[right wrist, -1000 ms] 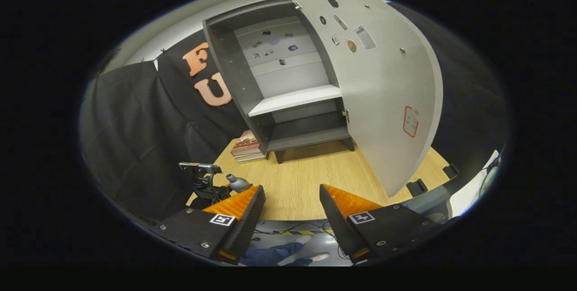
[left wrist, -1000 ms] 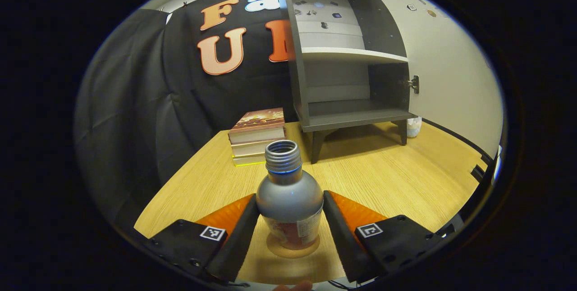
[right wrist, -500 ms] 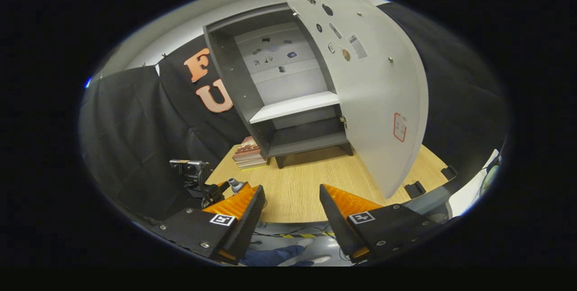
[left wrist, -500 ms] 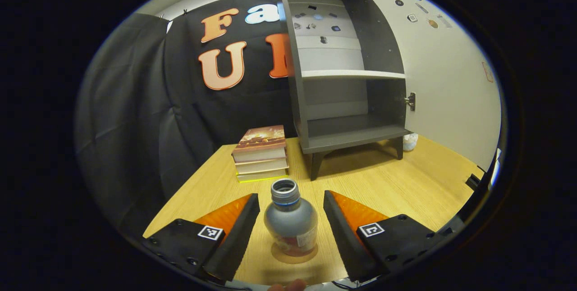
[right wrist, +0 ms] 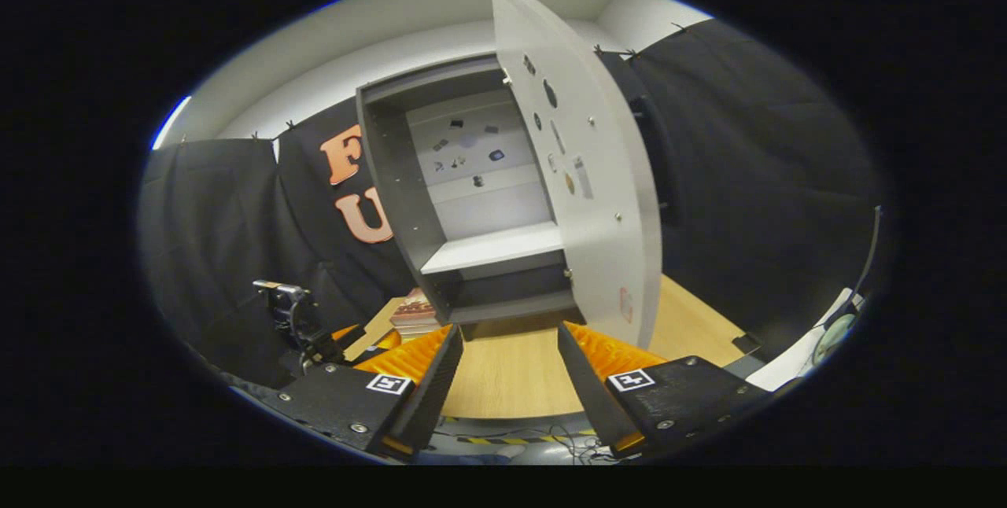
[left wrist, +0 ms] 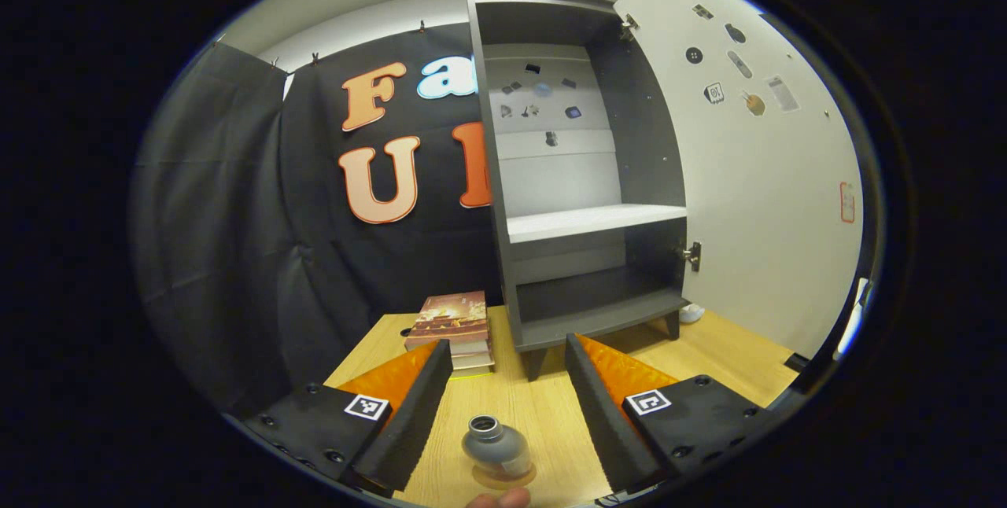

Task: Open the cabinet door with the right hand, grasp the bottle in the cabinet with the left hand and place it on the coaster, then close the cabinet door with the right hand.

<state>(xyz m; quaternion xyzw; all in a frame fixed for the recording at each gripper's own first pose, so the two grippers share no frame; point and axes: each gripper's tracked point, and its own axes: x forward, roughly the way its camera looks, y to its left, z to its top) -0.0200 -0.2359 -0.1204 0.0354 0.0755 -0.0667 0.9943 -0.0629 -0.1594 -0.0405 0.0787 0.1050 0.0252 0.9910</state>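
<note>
A grey bottle [left wrist: 494,449] with no cap stands upright on a round cork coaster [left wrist: 503,480] near the table's front edge. My left gripper [left wrist: 507,402] is open, raised above and behind the bottle, touching nothing. The dark grey cabinet [left wrist: 578,170] stands at the back with its white door [left wrist: 755,170] swung wide open to the right; both shelves are bare. In the right gripper view, my right gripper [right wrist: 509,370] is open and holds nothing, facing the cabinet [right wrist: 472,201] and the free edge of its door [right wrist: 598,178]. The left gripper [right wrist: 303,327] appears at the lower left there.
A stack of books [left wrist: 455,327] lies on the wooden table [left wrist: 708,351] left of the cabinet. A small white object [left wrist: 694,311] sits behind the cabinet's right leg. Cables run across the floor [right wrist: 519,441] below the table's front edge.
My left gripper has let go of the bottle and pulled back and up, leaving it on the coaster. My right gripper has risen and shifted right, seeing the door more edge-on.
</note>
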